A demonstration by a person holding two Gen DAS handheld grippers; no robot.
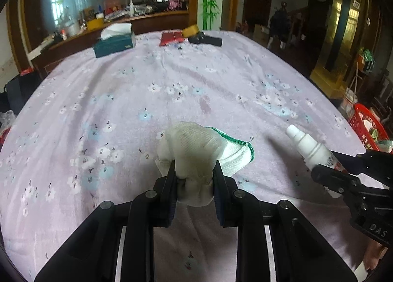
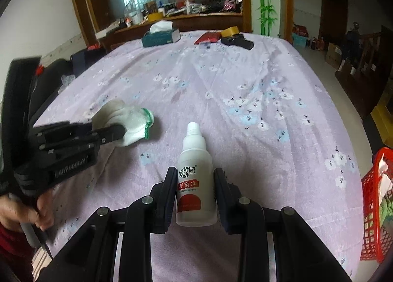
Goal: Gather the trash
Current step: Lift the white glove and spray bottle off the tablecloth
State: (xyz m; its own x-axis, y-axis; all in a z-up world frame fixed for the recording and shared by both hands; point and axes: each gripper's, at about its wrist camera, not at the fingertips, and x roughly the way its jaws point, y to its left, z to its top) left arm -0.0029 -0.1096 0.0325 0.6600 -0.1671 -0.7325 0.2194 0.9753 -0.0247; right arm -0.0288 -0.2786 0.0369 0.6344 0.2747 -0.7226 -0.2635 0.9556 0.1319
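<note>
My left gripper is shut on a white work glove with a green cuff and holds it over the near part of the purple flowered cloth. The glove also shows in the right wrist view, held by the left gripper. My right gripper is shut on a white spray bottle with a red label, nozzle pointing forward. In the left wrist view the bottle sticks out of the right gripper at the right.
A red plastic basket with things in it stands off the table's right edge; it also shows in the left wrist view. At the far edge lie a tissue box, a red packet, a tape roll and a black object.
</note>
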